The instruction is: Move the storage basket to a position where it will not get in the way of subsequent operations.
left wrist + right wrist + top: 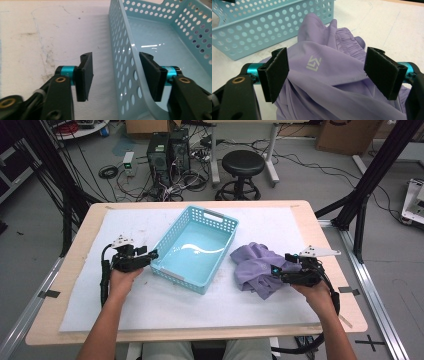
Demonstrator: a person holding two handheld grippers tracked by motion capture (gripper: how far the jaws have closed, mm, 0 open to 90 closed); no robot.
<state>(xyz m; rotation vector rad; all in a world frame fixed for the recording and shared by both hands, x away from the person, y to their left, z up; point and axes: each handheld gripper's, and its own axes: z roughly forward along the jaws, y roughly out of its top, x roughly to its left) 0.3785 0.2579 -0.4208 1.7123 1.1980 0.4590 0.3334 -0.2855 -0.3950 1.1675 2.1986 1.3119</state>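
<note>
Basket [194, 249], light blue, mid tabletop [75, 270]. L claw [115, 75] at its 9 o'clock, jaws apart astride side wall, pads not pressing. Purple garment [257, 267] at basket's 3 o'clock; R claw [325, 75] spread wide over cloth, not gripping.

Bright, even overhead light, pretty soft overall. White glare streak on the basket [197, 251] floor, faint shadows on the table [75, 270]. Slightly blurry up close in both gripper views.
</note>
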